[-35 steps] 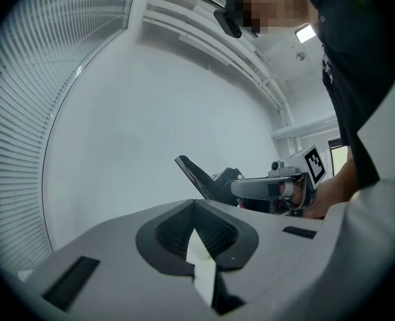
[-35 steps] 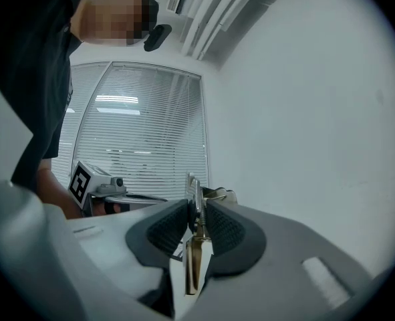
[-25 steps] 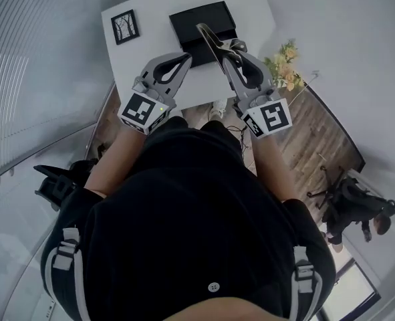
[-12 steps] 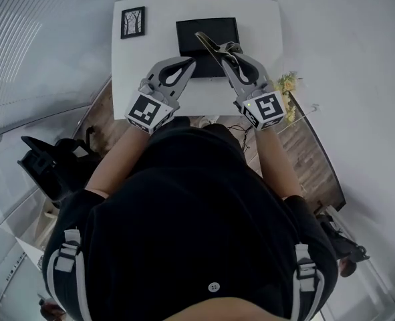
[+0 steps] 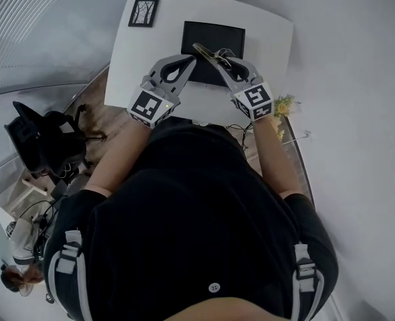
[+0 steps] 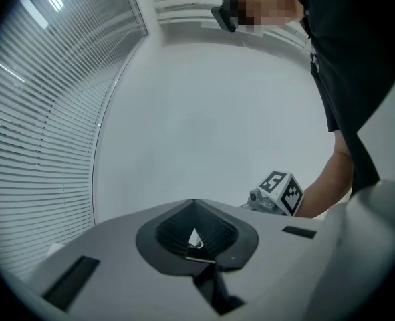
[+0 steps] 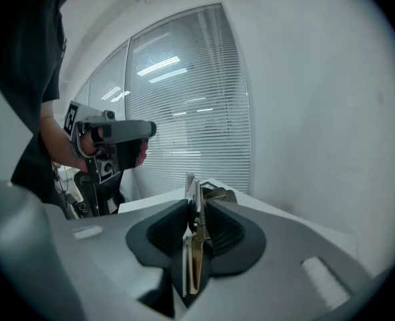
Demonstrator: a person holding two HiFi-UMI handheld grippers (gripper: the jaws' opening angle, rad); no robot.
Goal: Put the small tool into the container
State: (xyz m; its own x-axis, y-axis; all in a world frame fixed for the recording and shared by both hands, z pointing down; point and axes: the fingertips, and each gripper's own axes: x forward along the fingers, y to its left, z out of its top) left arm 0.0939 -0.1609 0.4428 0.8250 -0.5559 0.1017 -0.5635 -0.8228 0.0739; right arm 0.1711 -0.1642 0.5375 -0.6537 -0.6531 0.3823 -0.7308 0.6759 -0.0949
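The small tool (image 5: 207, 52), a slim metal piece with brass-coloured parts, is clamped edge-on in my right gripper (image 5: 222, 57) and sticks out past its tips. It hangs over the front of the black container (image 5: 212, 32), a shallow rectangular box on the white table (image 5: 271, 39). In the right gripper view the tool (image 7: 194, 246) stands upright between the pads of my right gripper (image 7: 196, 206). My left gripper (image 5: 191, 59) hovers at the container's near left corner, tips together and empty. In its own view, the left gripper (image 6: 194, 207) shows only a sliver of light between the pads.
A small framed picture (image 5: 144, 12) lies at the table's far left corner. A bunch of yellow flowers (image 5: 282, 105) sits to the right below the table edge. A black office chair (image 5: 40, 146) stands on the floor at left. Window blinds (image 7: 184, 112) run along one wall.
Both grippers have come down toward the table. The right one, still gripping the tool, has dropped further and now sits low over the black container. The left one has shifted slightly forward.
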